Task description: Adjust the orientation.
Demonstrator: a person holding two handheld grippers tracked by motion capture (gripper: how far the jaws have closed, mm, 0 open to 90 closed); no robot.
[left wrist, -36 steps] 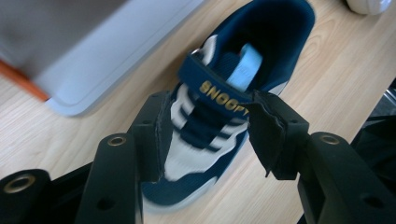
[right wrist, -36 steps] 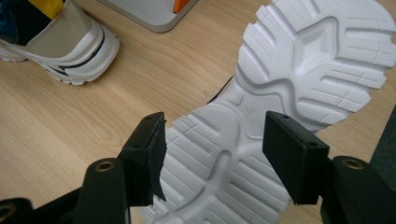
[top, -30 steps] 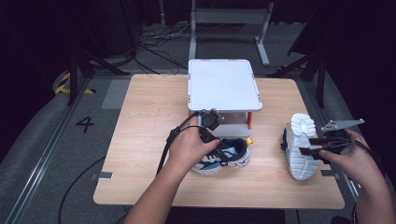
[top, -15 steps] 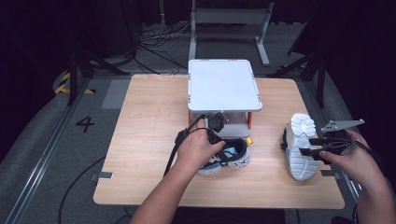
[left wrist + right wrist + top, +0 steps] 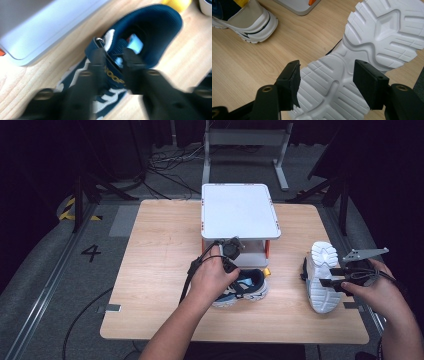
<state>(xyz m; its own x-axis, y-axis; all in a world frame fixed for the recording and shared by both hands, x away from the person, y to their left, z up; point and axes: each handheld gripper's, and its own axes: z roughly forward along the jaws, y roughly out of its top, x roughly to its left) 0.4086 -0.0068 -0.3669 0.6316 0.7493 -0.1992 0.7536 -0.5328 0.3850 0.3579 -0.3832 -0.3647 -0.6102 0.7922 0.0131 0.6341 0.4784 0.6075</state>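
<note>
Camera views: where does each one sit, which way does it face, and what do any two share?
High view: above the person's side, facing forward and down on the table; forearms, both hands show.
Left gripper view: along its jaws, gripping the blue shoe.
Right gripper view: along open jaws, facing the white sole.
Both gripper views share the blue shoe.

Left forearm enters from the bottom centre, its hand wrapped around the black two-jaw left gripper [image 5: 113, 62], whose 2 jaws stand narrowly apart, pointing down. Right hand grips the black two-jaw right gripper [image 5: 327, 82] at the right edge, jaws spread wide, levelled leftward.
</note>
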